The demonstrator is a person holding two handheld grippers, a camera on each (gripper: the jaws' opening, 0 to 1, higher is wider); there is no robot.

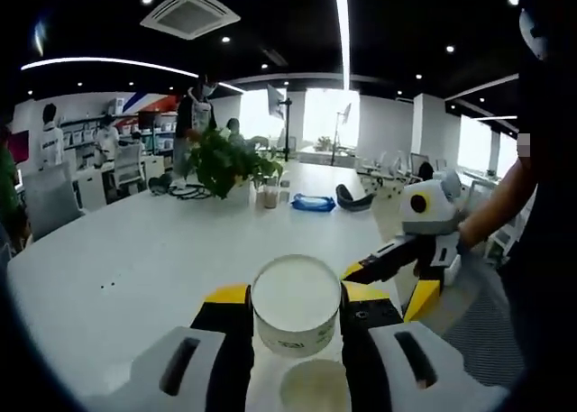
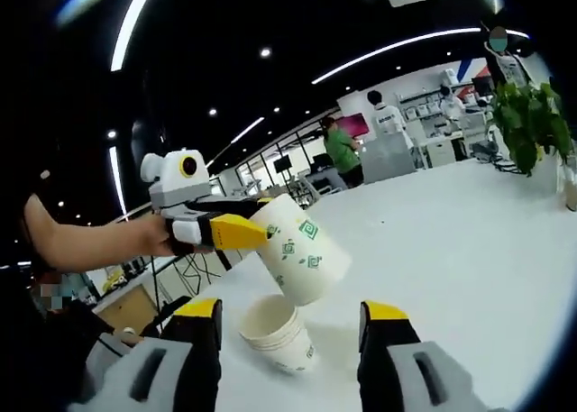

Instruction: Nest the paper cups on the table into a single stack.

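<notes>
My left gripper (image 1: 297, 295) is shut on a white paper cup (image 1: 296, 306), which I see from its open mouth. In the right gripper view the same gripper (image 2: 260, 228) comes in from the left, holding that green-patterned cup (image 2: 302, 254) tilted just above a short stack of cups (image 2: 278, 335) standing on the white table (image 2: 469, 241). The stack's mouth (image 1: 314, 387) shows right under the held cup. My right gripper (image 2: 293, 310) stands open, its jaws either side of the stack and apart from it. It also appears at the right, open (image 1: 398, 281).
A potted plant (image 1: 225, 160) (image 2: 527, 123) stands at the far end of the table (image 1: 135, 259), with cables (image 1: 185, 191), a blue item (image 1: 313, 202) and a black item (image 1: 353, 198) beside it. The table's edge runs close on the right. People stand far back.
</notes>
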